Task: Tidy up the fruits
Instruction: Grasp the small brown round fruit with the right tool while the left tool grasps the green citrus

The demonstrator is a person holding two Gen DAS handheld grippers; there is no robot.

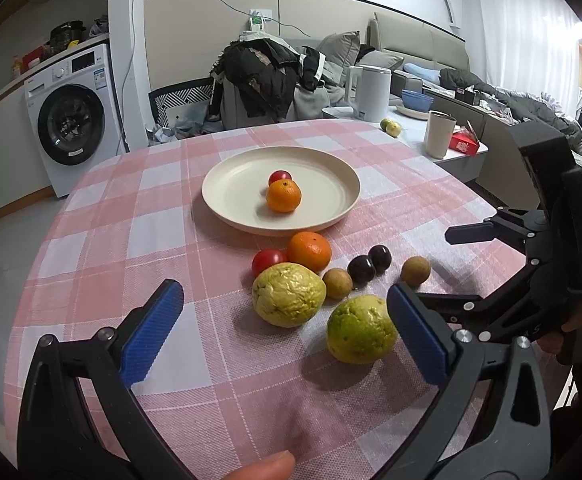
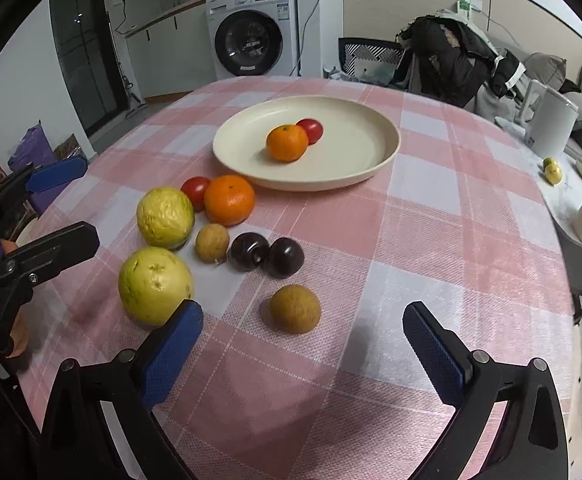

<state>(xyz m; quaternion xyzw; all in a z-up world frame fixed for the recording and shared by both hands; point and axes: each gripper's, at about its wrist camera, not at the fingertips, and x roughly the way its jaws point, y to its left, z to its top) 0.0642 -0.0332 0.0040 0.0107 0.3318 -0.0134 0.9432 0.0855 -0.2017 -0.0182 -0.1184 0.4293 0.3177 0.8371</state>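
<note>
Both tongs, left (image 1: 287,328) and right (image 2: 303,340), released, empty; plate (image 1: 227,184) holds mandarin (image 1: 283,196), tomato (image 1: 279,177).

Both tongs, left (image 1: 283,330) and right (image 2: 303,354), are black frames with ribbed blue pads (image 1: 151,340) and silver screws (image 1: 462,336).

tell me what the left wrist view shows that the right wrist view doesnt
Only the left wrist view: a stack of blue bowls and a red box on the side counter, plus a thumb tip at the bottom edge.

Only the right wrist view: a dark glass door and a purple bag on the floor.

Both: the cream plate holding an orange and tomato, eight loose fruits, both open tools.
</note>
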